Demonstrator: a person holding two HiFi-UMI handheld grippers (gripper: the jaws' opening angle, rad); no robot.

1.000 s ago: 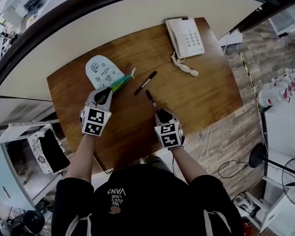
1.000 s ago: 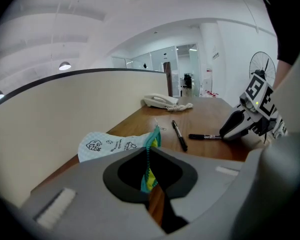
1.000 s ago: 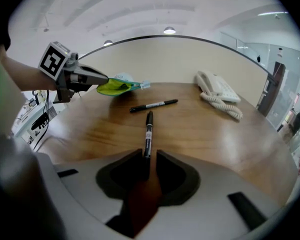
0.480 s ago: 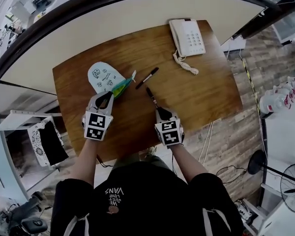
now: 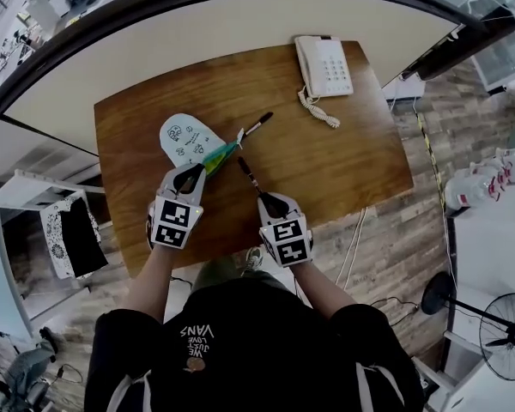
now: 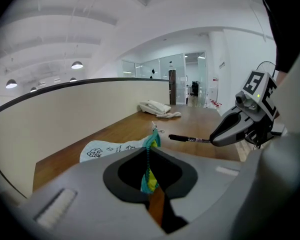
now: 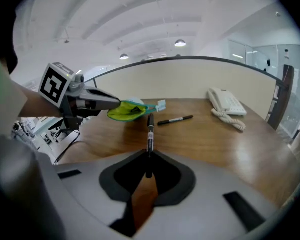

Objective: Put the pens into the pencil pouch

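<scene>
- Right gripper (image 7: 149,158): clamped on the back end of a pen (image 7: 150,130), barrel sticking straight out ahead along the jaws, tip held clear of the table (image 5: 352,166).
- Just beside that tip, slightly to its left: the open mouth of the pouch (image 7: 126,112), yellow-green lining showing; pen's long axis aimed close to the opening, tip not yet inside.
- Left gripper (image 6: 150,178): pinched on the zipper edge of the pouch, holding that end up with the mouth turned toward the right gripper; the rest of the pouch lying flat on the table, trailing away to the far left.
- Likely needed next: a short push forward and a touch leftward, keeping the barrel in line with the mouth; right hand plainly the nearer for it.
- Second pen (image 5: 257,125): flat on the table just beyond the pouch mouth, crosswise to the held one, untouched.
</scene>
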